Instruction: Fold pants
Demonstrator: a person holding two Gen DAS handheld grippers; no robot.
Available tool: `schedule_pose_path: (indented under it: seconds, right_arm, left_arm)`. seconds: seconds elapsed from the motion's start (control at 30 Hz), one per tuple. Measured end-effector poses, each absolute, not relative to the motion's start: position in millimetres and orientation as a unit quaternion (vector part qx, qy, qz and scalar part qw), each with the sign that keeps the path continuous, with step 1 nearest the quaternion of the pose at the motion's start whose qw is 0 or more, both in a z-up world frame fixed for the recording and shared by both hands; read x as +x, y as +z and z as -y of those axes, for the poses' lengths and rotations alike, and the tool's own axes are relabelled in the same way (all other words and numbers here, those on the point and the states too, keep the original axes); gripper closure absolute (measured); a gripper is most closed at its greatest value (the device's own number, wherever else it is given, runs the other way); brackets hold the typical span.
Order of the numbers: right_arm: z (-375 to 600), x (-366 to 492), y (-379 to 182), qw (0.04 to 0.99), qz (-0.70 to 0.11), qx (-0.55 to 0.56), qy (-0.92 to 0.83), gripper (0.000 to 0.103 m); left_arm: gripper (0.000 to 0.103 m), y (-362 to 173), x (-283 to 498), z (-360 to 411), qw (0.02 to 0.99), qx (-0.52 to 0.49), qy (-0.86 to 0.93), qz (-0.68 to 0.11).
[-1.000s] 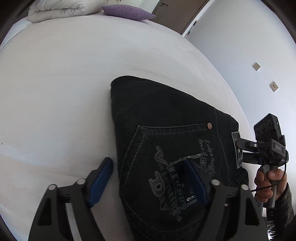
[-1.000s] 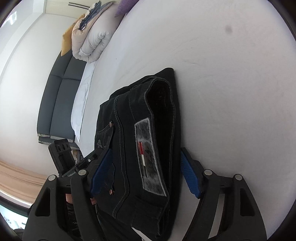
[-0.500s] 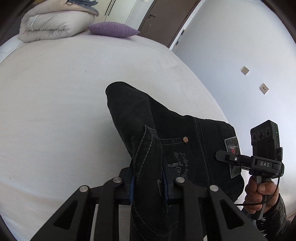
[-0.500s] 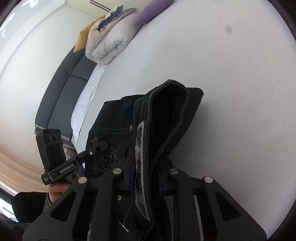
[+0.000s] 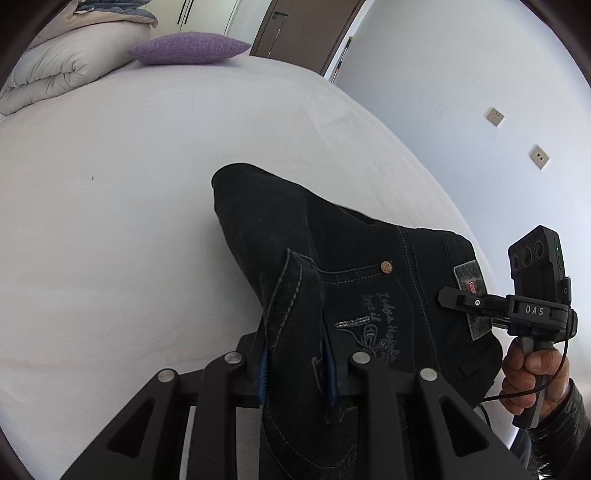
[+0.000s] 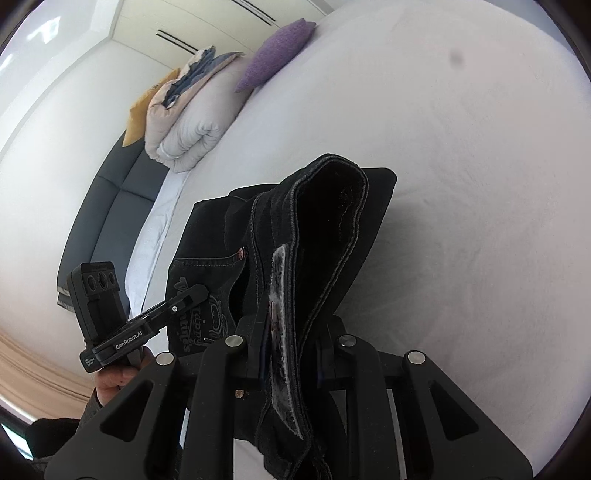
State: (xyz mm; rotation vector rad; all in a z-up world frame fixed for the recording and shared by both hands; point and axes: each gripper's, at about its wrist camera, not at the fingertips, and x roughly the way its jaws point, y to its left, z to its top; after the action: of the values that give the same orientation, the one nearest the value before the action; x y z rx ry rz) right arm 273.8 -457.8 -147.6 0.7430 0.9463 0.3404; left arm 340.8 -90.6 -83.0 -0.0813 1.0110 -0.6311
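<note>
Folded black jeans (image 5: 332, 240) with an embroidered back pocket lie on a white bed (image 5: 110, 221). My left gripper (image 5: 297, 360) is shut on the near pocket-side edge and holds that fabric raised. My right gripper (image 6: 291, 354) is shut on the waistband end of the jeans (image 6: 325, 236), by the grey label, also lifted. The far end of the bundle still rests on the sheet. Each gripper shows in the other's view: the right one (image 5: 476, 304) and the left one (image 6: 170, 310).
A purple pillow (image 5: 188, 48) and a rolled white duvet (image 5: 55, 70) lie at the head of the bed. A dark sofa (image 6: 107, 206) stands beside the bed. A brown door (image 5: 303, 29) and a white wall with sockets are beyond.
Both grippers went from open around the jeans to shut on them, then lifted the near edge and waistband up off the bed.
</note>
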Motion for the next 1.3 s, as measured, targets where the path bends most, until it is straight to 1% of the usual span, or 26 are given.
schedule_pose_path:
  seconds: [0.07,0.13,0.23,0.3,0.4,0.43,0.47,0.53,0.57,0.6,0.67,0.7,0.8,0.83,1.0,1.1,1.17,1.2,1.3]
  right_arm:
    - [467.2,277.1,-168.8,0.802,-0.443,0.368,0.158,0.084]
    - [474.3,276.6,-180.5,0.795,-0.430,0.391,0.173,0.083]
    - [477.0,275.2,-185.2,0.797,-0.421,0.394,0.181,0.081]
    - [480.0,268.9,-184.2,0.803,-0.414,0.392,0.173,0.079]
    - [485.4,256.1,-180.7,0.810,-0.391,0.409,0.155,0.073]
    - [486.1,244.4,-177.8,0.813,-0.384,0.412,0.146,0.070]
    - [487.6,231.7,-175.0,0.820,-0.377,0.410,0.134,0.063]
    - [485.7,202.7,-164.4,0.836,-0.360,0.399,0.114,0.058]
    - [483.4,188.9,-158.9,0.844,-0.355,0.389,0.103,0.056]
    - [479.7,175.1,-154.0,0.851,-0.352,0.379,0.091,0.055]
    - [471.2,148.4,-144.1,0.866,-0.341,0.361,0.061,0.053]
    - [467.4,134.5,-138.3,0.874,-0.331,0.353,0.049,0.053]
    - [453.2,88.6,-118.1,0.899,-0.295,0.322,0.012,0.052]
    - [446.0,74.8,-108.9,0.910,-0.284,0.302,-0.001,0.049]
    - [417.9,17.8,-60.2,0.945,-0.239,0.219,-0.048,0.046]
    - [397.7,-19.3,-27.9,0.965,-0.182,0.175,-0.068,0.031]
    - [382.7,-44.7,-8.5,0.977,-0.133,0.146,-0.078,0.008]
    - [376.0,-56.3,0.5,0.981,-0.115,0.137,-0.071,0.006]
    - [359.5,-88.5,20.3,0.990,-0.076,0.114,-0.038,0.005]
  left_arm:
    - [0.067,-94.7,340.1,87.2,0.829,-0.046,-0.290,-0.476]
    - [0.053,-102.8,339.3,84.2,0.833,-0.042,-0.281,-0.475]
    - [0.043,-106.9,332.0,80.3,0.838,-0.034,-0.276,-0.468]
    - [0.039,-106.9,329.7,76.9,0.842,-0.036,-0.271,-0.465]
    - [0.039,-102.2,310.8,66.9,0.852,-0.040,-0.264,-0.449]
    - [0.039,-98.2,300.8,62.7,0.860,-0.039,-0.258,-0.438]
    - [0.038,-95.1,301.1,63.5,0.866,-0.040,-0.253,-0.429]
    - [0.029,-84.7,275.3,54.7,0.879,-0.047,-0.252,-0.402]
    - [0.026,-79.1,262.8,52.1,0.885,-0.045,-0.252,-0.389]
    - [0.020,-71.7,246.8,50.0,0.894,-0.035,-0.249,-0.370]
    - [0.009,-56.9,219.2,46.7,0.917,-0.003,-0.224,-0.330]
    - [0.000,-47.9,199.3,43.1,0.930,0.011,-0.207,-0.303]
    - [0.000,-16.6,174.4,37.8,0.952,0.020,-0.189,-0.239]
    - [0.000,-8.5,162.6,37.3,0.957,0.026,-0.182,-0.223]
    - [0.000,40.7,99.0,24.7,0.979,0.081,-0.124,-0.140]
    - [0.000,60.8,66.1,13.9,0.985,0.093,-0.092,-0.111]
    - [0.000,70.9,48.0,4.1,0.986,0.073,-0.089,-0.119]
    - [0.000,74.9,38.1,-2.4,0.986,0.059,-0.088,-0.125]
    - [0.000,75.9,8.6,-16.6,0.990,0.036,-0.089,-0.108]
